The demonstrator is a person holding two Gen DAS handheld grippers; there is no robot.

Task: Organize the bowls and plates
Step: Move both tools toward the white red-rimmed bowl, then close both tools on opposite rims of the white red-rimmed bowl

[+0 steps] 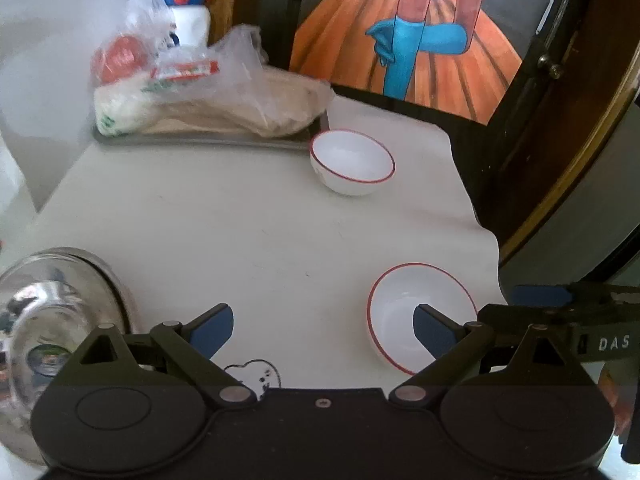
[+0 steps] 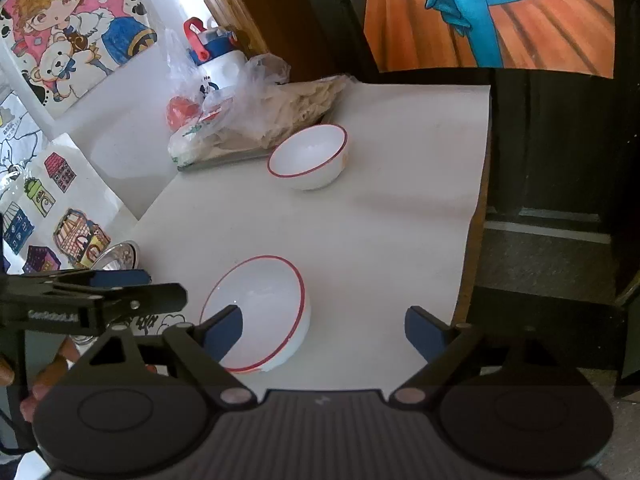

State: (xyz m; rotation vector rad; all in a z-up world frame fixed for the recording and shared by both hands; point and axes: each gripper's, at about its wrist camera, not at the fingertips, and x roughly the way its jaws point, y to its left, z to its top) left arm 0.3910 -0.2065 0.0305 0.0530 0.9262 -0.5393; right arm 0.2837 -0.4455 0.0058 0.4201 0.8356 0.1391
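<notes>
Two white bowls with red rims sit on the white table. The near bowl (image 1: 416, 312) (image 2: 260, 308) lies close in front of both grippers. The far bowl (image 1: 352, 160) (image 2: 310, 156) stands by the tray. My left gripper (image 1: 324, 330) is open and empty, its right finger over the near bowl's inside. My right gripper (image 2: 324, 334) is open and empty, its left finger over the near bowl's left rim. A steel bowl (image 1: 52, 320) (image 2: 116, 256) sits at the left. Each gripper shows in the other's view, the right (image 1: 560, 312) and the left (image 2: 100, 296).
A grey tray (image 1: 200, 138) at the back left holds plastic bags of food (image 1: 208, 92) (image 2: 256, 116) and a white bottle with a red and blue lid (image 1: 188, 4) (image 2: 212, 52). The table's right edge (image 1: 476, 208) (image 2: 480, 200) borders a dark cabinet. Drawings hang on the wall.
</notes>
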